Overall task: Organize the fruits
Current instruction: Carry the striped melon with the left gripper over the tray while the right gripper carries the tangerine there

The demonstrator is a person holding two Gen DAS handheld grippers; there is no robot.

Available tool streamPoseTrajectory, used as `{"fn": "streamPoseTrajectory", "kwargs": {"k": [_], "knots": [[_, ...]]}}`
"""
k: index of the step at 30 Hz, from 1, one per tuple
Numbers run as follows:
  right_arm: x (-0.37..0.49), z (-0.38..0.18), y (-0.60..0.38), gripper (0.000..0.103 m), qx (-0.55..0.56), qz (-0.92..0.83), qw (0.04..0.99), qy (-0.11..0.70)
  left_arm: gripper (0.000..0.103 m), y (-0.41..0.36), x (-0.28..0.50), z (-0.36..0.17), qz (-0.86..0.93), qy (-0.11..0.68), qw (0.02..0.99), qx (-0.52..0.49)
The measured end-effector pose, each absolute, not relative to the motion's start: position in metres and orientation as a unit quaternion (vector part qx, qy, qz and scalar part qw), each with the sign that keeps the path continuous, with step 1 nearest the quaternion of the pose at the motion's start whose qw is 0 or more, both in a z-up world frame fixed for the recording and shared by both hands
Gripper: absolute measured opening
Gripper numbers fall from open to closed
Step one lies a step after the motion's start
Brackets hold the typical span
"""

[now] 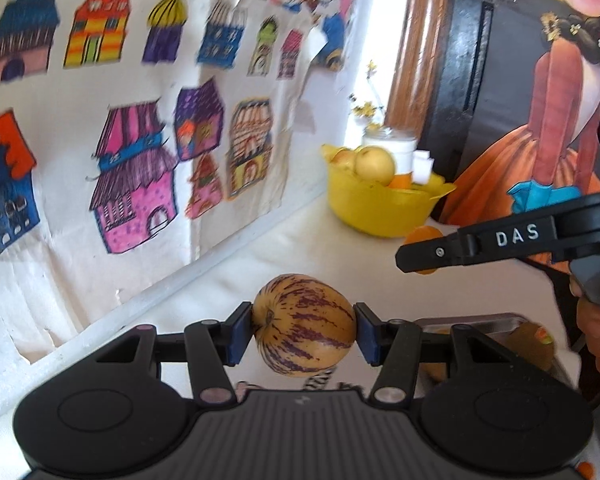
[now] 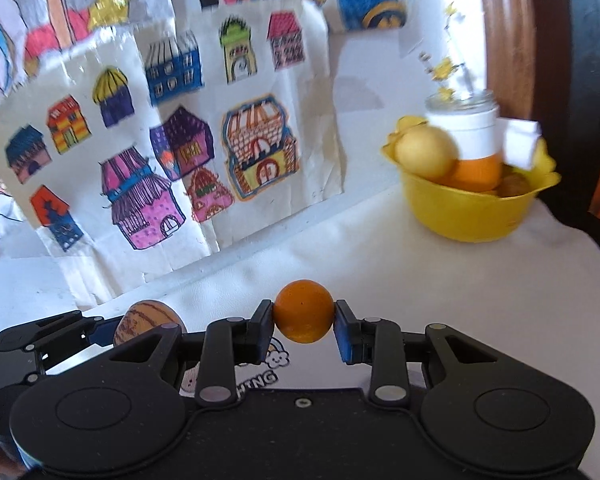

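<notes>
My left gripper [image 1: 303,326] is shut on a yellow pepino melon with purple stripes [image 1: 304,324], held above the white table. My right gripper [image 2: 303,318] is shut on a small orange [image 2: 303,311]; it shows from the side in the left wrist view [image 1: 424,254], to the right of the melon. The melon in the left gripper shows at lower left in the right wrist view [image 2: 148,320]. A yellow bowl [image 1: 380,208] [image 2: 468,216] stands at the back of the table with a yellow apple [image 1: 374,165] [image 2: 424,154], an orange fruit and other fruit in it.
A wall of coloured house drawings [image 1: 140,168] runs along the left. A glass jar with yellow flowers [image 2: 464,120] stands behind the bowl. A dark panel with a painted figure [image 1: 540,120] stands on the right. A metal tray [image 1: 500,322] with brown fruit lies at lower right.
</notes>
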State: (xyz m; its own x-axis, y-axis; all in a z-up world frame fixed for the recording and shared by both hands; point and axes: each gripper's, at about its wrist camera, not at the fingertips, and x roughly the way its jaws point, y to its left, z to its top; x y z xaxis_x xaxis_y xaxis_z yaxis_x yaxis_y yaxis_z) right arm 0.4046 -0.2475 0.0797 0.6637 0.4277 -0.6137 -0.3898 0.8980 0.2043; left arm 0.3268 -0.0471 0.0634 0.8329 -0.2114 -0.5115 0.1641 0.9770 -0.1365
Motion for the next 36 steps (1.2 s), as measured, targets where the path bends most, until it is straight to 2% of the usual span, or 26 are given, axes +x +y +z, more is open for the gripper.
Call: {"fn": "streamPoseTrajectory", "kwargs": {"k": [15,25,36], "knots": [[0.325,0.097,-0.342,0.034,0.050,0.180,0.928,0.321,0.057,-0.105,0.288,0.080,-0.140,0.247,0.957,-0.058],[0.275,0.074,-0.379,0.034,0.050,0.160,0.939,0.301,0.057,-0.131,0.270,0.071,-0.166,0.254,0.951,-0.061],[0.203,0.031,-0.377,0.034,-0.017,0.145,0.960,0.241,0.057,-0.164,0.265,0.054,-0.198,0.270,0.941,-0.046]]}}
